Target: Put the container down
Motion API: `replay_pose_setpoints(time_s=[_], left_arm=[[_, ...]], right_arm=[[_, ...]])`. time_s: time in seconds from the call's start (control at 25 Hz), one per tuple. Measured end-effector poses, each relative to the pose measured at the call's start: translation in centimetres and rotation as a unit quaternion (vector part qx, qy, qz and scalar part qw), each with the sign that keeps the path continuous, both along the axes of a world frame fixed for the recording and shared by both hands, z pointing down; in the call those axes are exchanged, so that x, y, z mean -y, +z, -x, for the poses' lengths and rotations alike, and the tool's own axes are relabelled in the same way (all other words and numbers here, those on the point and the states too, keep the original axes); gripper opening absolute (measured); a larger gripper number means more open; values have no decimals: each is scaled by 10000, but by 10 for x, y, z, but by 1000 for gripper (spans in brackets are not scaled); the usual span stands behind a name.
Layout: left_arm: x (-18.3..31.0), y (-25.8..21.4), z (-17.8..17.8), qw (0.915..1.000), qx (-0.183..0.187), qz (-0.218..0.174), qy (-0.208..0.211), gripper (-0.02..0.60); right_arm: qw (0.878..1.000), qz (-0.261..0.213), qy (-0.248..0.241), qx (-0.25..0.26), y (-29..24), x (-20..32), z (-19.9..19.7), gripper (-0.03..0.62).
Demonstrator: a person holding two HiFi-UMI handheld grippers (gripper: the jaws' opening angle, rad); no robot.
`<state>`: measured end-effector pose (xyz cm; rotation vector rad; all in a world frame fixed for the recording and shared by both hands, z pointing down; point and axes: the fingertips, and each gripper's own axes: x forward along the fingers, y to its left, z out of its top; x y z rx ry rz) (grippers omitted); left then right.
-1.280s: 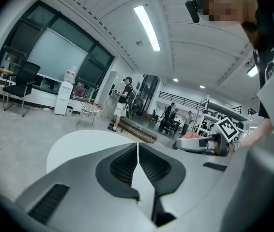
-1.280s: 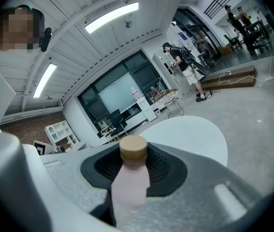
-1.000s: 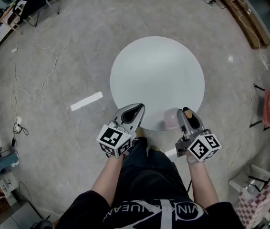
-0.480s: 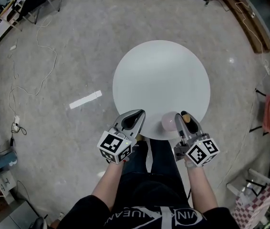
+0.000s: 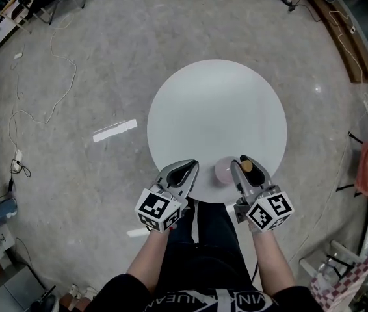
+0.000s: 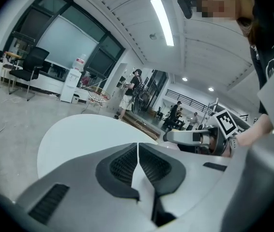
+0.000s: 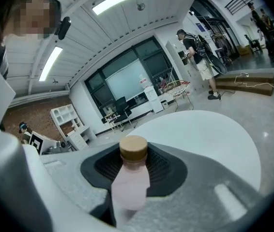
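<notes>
Container: a pale pink bottle [image 7: 129, 187] with a tan cap [image 7: 133, 149] sits between the jaws of the right tongs [image 5: 243, 169]. The cap is uppermost in the right gripper view. Whether the bottle hangs plumb or tilted I cannot tell.
Right tongs: partly closed and clamped on the bottle, with the ribbed pads pressing its body from both sides just below the cap.
Bottle's place: in the head view the pink body bulges out of the right tongs toward the left tongs. It lies over the near rim of the round white worktop [image 5: 216, 109].
Contact: the base is hidden behind the jaws and the bottle's own body, so I cannot tell whether it touches the worktop.
Left tongs [image 5: 184, 168]: jaws together with nothing between them. They are beside the right tongs, with their tips at the same near rim, apart from the bottle.
Beyond the tongs: only the bare white top shows ahead of both pairs of jaws, with grey floor [image 5: 73, 77] around it.
Done, as I judge it: the bottle is brought to the worktop's edge and held over it.
Left to do, as I judge it: set the base down flat, spread the right tongs, and draw them back without tipping the bottle.
</notes>
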<state>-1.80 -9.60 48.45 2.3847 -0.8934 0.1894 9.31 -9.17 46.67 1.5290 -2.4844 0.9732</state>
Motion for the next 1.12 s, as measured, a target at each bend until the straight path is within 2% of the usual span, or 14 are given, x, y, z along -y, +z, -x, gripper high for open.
replay_pose_setpoints(time_s=[0.36, 1.12], left_arm=[[3, 14, -3, 9996, 129, 76, -226, 15], [20, 31, -10, 9980, 142, 141, -607, 15]], right_arm=[[9985, -111, -428, -337, 13, 21, 3, 132], [9893, -451, -1053, -900, 27, 54, 12, 132]])
